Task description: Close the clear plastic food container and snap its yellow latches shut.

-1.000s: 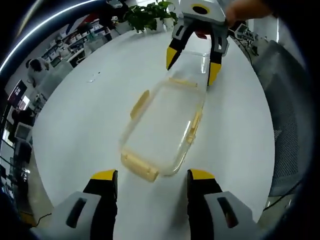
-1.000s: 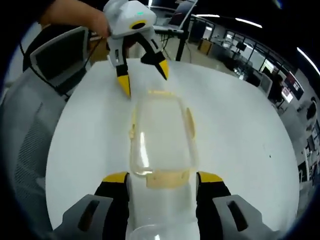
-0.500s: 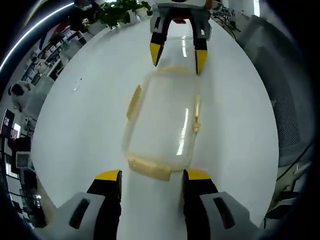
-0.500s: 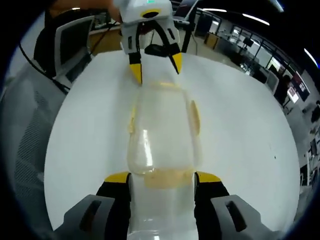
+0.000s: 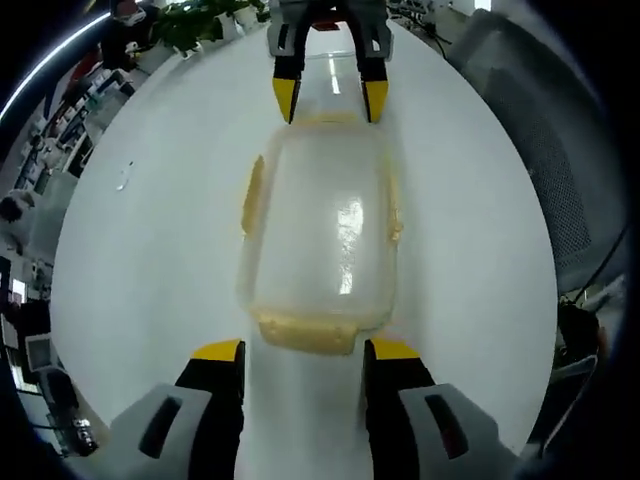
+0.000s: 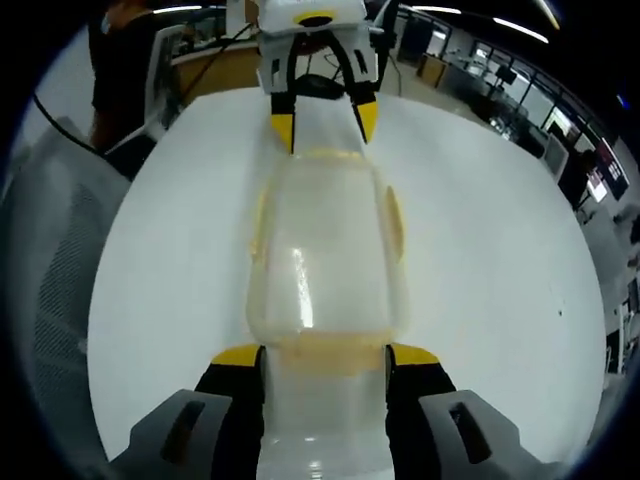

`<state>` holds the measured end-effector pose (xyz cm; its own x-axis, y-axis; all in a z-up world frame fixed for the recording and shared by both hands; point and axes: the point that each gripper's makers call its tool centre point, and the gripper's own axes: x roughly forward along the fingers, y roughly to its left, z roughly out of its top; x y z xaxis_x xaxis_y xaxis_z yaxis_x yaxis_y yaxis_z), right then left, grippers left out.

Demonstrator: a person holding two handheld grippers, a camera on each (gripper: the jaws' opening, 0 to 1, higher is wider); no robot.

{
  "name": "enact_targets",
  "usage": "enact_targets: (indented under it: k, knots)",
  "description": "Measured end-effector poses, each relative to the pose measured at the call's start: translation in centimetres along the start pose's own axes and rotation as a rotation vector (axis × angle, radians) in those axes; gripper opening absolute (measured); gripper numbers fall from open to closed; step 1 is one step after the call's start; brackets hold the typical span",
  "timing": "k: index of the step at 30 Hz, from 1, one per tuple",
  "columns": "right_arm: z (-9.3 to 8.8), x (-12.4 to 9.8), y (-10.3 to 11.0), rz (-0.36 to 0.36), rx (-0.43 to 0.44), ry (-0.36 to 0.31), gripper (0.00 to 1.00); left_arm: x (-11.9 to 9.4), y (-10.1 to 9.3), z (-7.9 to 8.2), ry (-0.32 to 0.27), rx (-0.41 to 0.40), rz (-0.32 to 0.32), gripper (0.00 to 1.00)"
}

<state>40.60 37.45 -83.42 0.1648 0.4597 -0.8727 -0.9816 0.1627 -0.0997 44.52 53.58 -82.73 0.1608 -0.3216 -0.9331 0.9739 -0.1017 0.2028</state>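
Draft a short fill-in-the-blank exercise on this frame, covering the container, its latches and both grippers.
1. The clear food container rests on a round table whose top is ____ in colour.
2. The latches along the container's edges are ____ in colour.
3. The left gripper and the right gripper sit at ____ ends of the container.
4. Both grippers have their jaws ____, with nothing gripped between them.

Missing words: white; yellow; opposite; open
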Motion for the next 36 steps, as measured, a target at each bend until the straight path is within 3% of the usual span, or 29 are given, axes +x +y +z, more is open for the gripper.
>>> enact_targets:
  k: [10, 15, 20, 29, 34, 36]
  knots:
    - [-0.1, 0.4, -0.3, 0.012, 0.010, 0.015, 0.47, 0.7, 0.4, 0.4, 0.000, 0.027, -0.037, 0.47]
    - [-0.1, 0.4, -0.2, 0.022, 0.012, 0.017, 0.46, 0.7, -0.6, 0.3, -0.006, 0.006, -0.102, 0.39]
    - [-0.2, 0.3, -0.1, 0.034, 0.008, 0.020, 0.40, 0.7, -0.5, 0.4, -0.007, 0.011, -0.099, 0.39]
    - [-0.3, 0.2, 0.0, 0.052, 0.011, 0.023, 0.39, 0.9, -0.6, 0.4, -0.019, -0.002, -0.134, 0.39]
    - [-0.4, 0.3, 0.0, 0.066, 0.022, 0.032, 0.39, 1.1, -0.7, 0.6, -0.010, -0.031, -0.186, 0.40]
    - [-0.4, 0.3, 0.0, 0.072, 0.024, 0.031, 0.39, 1.0, -0.8, 0.6, -0.015, -0.005, -0.191, 0.40]
